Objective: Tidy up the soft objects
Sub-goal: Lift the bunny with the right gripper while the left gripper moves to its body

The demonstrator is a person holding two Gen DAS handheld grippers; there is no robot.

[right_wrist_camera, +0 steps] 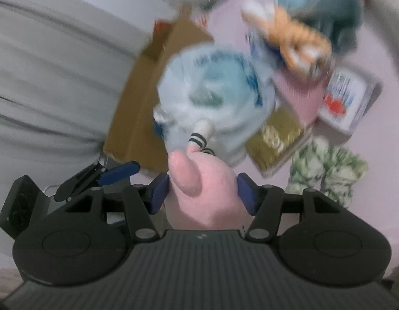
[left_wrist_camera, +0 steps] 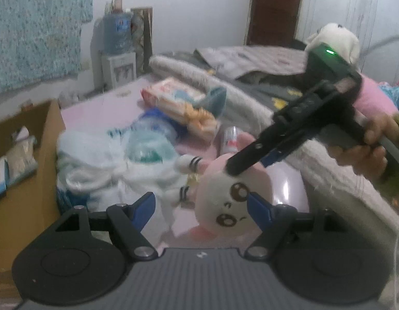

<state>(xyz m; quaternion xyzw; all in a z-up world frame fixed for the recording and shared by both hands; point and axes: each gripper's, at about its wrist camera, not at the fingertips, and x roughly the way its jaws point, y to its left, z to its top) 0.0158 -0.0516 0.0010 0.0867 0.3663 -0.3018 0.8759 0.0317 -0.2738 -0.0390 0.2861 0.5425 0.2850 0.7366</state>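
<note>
Pale pink bedding (left_wrist_camera: 96, 108) spreads under everything, with a white wall and a dark brown door (left_wrist_camera: 275, 7) behind it and a grey rumpled blanket (left_wrist_camera: 251, 59) heaped further back. At the left stands an open brown cardboard box (left_wrist_camera: 44, 139), and next to it lies a translucent white plastic bag (left_wrist_camera: 101, 160) with blue-green printing.

Between the blue pads of my left gripper (left_wrist_camera: 200, 211) sits the round pink-and-white plush toy with an embroidered face (left_wrist_camera: 225, 201). My left jaws stand wide; the right pad (left_wrist_camera: 258, 209) lies against the toy's cheek, while the left pad (left_wrist_camera: 143, 209) is well clear of it, so I have no hold there.

My right gripper (right_wrist_camera: 202, 193) comes in from the right, held by a hand (left_wrist_camera: 367, 144). In the right wrist view its two blue pads (right_wrist_camera: 159, 193) flank the toy's pink body (right_wrist_camera: 209, 196), touching or nearly touching it on both sides; whether they actually press it I cannot tell through the blur. One pink ear sticks forward between them, and the toy's white striped limb (right_wrist_camera: 202, 134) points toward the plastic bag.

Beyond lie a snack packet with orange print (left_wrist_camera: 178, 103), a small can (left_wrist_camera: 229, 139) and a green-and-white patterned cloth (right_wrist_camera: 328, 165).
</note>
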